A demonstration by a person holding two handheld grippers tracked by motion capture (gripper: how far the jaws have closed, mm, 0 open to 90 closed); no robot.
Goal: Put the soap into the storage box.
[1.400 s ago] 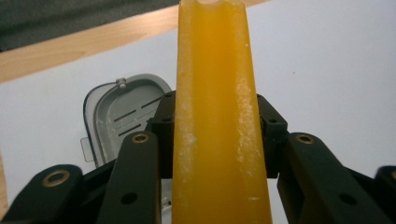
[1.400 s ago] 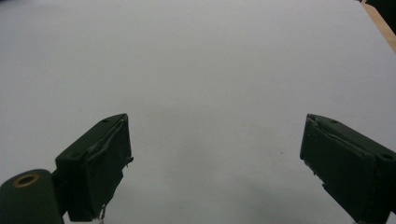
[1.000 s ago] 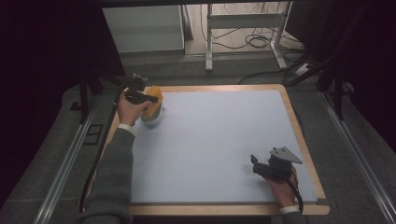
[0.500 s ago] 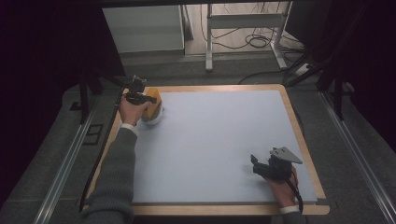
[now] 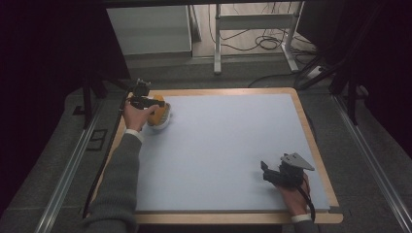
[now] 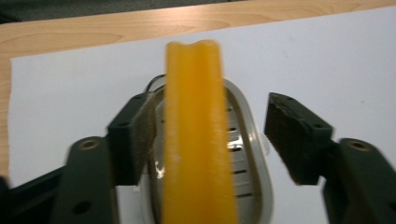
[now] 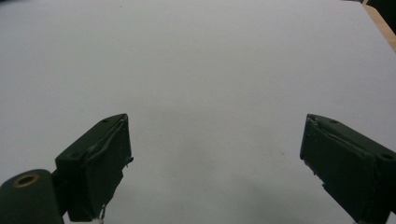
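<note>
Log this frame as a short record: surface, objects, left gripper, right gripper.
surface: pale blue-white mat on a wood-edged board
objects: yellow-orange foam-like block standing on edge in a white slotted oval dish, far-left corner of the mat
left gripper: open, jaws either side of the block; one pad looks against it, the other clearly apart
right gripper: open, nothing between its jaws, low over bare mat near the right edge
</note>
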